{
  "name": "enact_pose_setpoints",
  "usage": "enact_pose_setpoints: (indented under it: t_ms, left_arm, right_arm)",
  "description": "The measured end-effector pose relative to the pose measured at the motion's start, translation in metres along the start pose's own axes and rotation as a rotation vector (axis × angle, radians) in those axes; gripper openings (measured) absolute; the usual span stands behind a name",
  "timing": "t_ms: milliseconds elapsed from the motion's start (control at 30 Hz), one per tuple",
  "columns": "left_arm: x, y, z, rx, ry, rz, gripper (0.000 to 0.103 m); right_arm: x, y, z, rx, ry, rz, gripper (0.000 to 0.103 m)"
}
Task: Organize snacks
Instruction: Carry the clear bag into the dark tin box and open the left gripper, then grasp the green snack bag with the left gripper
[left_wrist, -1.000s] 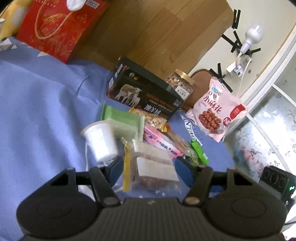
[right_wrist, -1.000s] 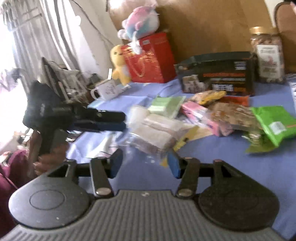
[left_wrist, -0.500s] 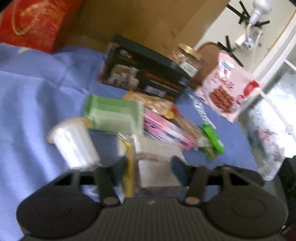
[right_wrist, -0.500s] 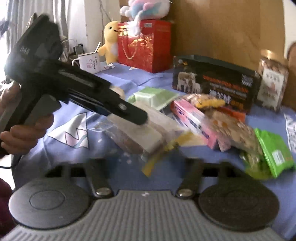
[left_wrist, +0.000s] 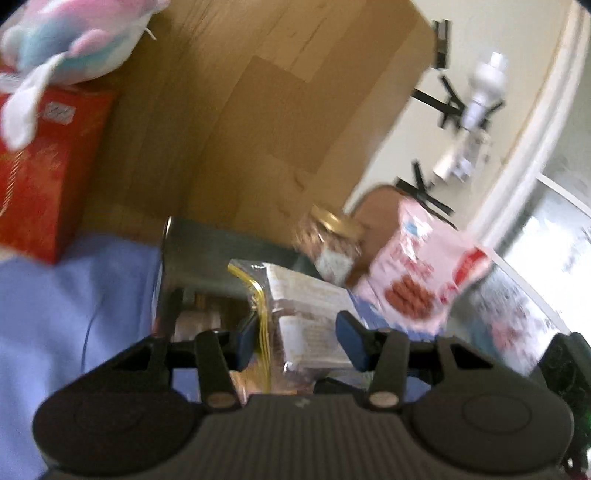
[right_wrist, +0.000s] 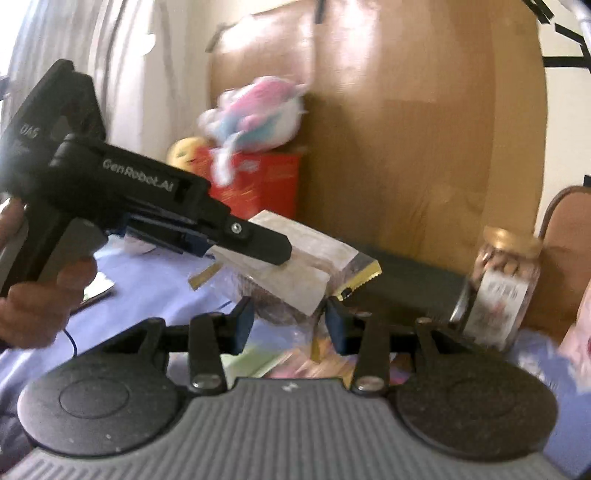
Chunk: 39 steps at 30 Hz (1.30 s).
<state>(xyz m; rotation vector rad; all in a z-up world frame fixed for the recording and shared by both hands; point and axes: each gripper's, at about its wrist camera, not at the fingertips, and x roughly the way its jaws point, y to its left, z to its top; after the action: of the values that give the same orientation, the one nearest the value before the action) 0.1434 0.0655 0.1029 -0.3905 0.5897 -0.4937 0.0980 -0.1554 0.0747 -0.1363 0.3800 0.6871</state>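
Observation:
My left gripper is shut on a clear bag of pale snack bars with a yellow seal strip and holds it lifted above the blue cloth. In the right wrist view the left gripper shows from the side, clamping that bag in the air. My right gripper is open, its blue-padded fingers just below and either side of the bag's lower end, not closed on it.
A dark box, a nut jar and a pink snack bag stand at the back. A red gift bag with a plush toy is far left. More snacks lie under the right gripper.
My left gripper closed on the snack bar bag and lifted it off the cloth. The right gripper came up under the raised bag. Both views tilted upward.

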Motion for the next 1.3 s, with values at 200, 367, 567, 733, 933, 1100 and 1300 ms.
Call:
enact_pose_setpoints:
  t_ms: [200,367,567,733,933,1100,1300]
  left_arm:
    - [0.081,0.028,0.034,-0.037,0.081,0.082,0.050]
    - [0.072,0.042,0.024,-0.070,0.057,0.073,0.056]
    - [0.023,0.041,-0.007,-0.065,0.046,-0.001,0.060]
    - [0.023,0.038,-0.048,-0.088,0.142,0.001,0.060]
    - [0.021,0.020,-0.078,-0.080,0.176,-0.015,0.060]
    - [-0.010,0.020,-0.096,-0.083,0.145,-0.030,0.060]
    - [-0.076,0.045,-0.112,-0.125,0.066,-0.014,0.060]
  right_arm:
    - [0.071,-0.053,0.022,0.076,0.081,-0.076,0.048]
    - [0.067,-0.071,0.019,0.126,0.072,-0.106,0.050]
    - [-0.013,-0.111,-0.025,0.350,0.049,-0.161,0.050]
    - [-0.062,-0.148,-0.082,0.658,0.086,-0.259,0.052]
    - [-0.064,-0.107,-0.108,0.717,0.111,-0.123,0.053]
    - [-0.053,-0.050,-0.099,0.693,0.125,0.041,0.056]
    - [-0.051,0.006,-0.072,0.501,0.147,0.164,0.056]
